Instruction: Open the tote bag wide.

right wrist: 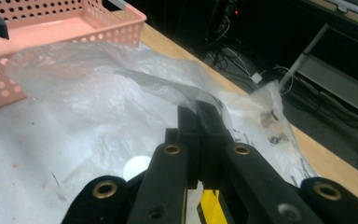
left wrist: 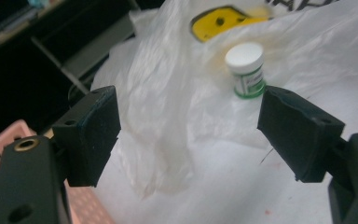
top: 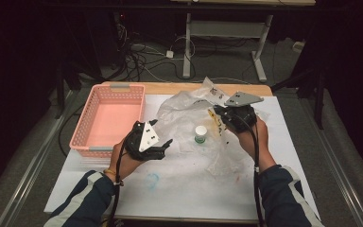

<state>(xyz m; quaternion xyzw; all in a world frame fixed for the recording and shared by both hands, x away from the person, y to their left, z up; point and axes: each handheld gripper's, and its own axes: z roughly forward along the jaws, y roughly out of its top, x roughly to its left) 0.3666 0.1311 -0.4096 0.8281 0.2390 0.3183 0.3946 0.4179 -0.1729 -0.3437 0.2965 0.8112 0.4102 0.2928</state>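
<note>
Table: a wooden top [top: 170,88] under a white sheet [top: 184,189], with a faint blue smear [top: 152,179] on the sheet near my left forearm.
Basket: a pink perforated basket [top: 108,92] sits at the table's left edge, nothing inside it.
Bag: a crumpled clear plastic bag [top: 179,111] lies mid-table, printed with a yellow patch [left wrist: 214,23].
Jar: a small white-lidded jar with a green label [top: 200,134] stands upright on the bag; whether plastic covers it I cannot tell.
My left gripper [left wrist: 189,135]: jaws spread wide, holding nothing, hovering near the jar.
My right gripper [right wrist: 199,119]: jaws pressed together, pinching the bag's film, raised at the bag's right.
Room: dark, grey floor with tangled cables [top: 137,56] and a desk frame [top: 227,33] beyond the table.
</note>
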